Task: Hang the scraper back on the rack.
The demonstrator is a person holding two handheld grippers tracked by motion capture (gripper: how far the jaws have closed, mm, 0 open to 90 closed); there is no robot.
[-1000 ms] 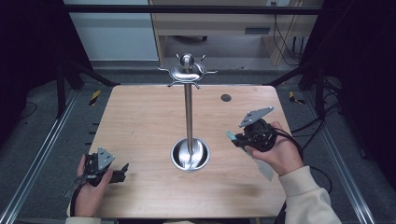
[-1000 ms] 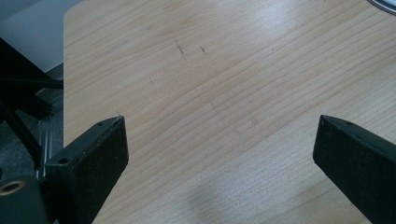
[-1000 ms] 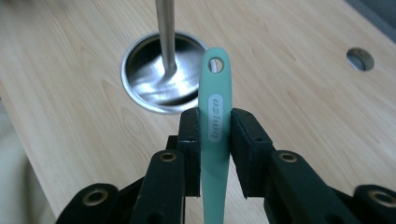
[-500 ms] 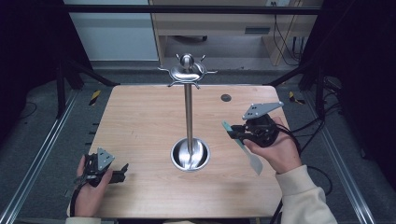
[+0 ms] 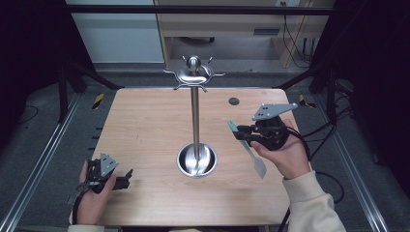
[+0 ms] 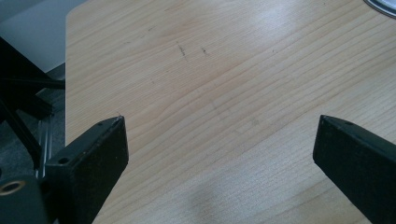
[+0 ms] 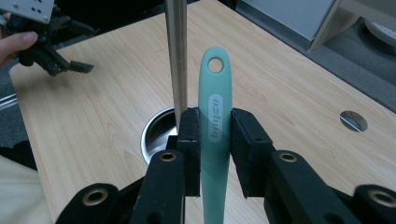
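Holding the spatula (image 7: 214, 123) pinched in your right tongs (image 7: 214, 140) beside the stand (image 5: 195, 121), you risked clipping its pole – the hanging hole could miss a hook; left tongs (image 6: 219, 154) were wide open, empty.

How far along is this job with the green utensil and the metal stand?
Done: the right gripper is shut on the handle of the green utensil, lifted off the table. In hand: it holds the utensil beside the pole of the metal stand, hanging hole outward. Probably left: hooking that hole onto one of the prongs at the stand's top, which are bare. The left gripper rests open near the table's edge.
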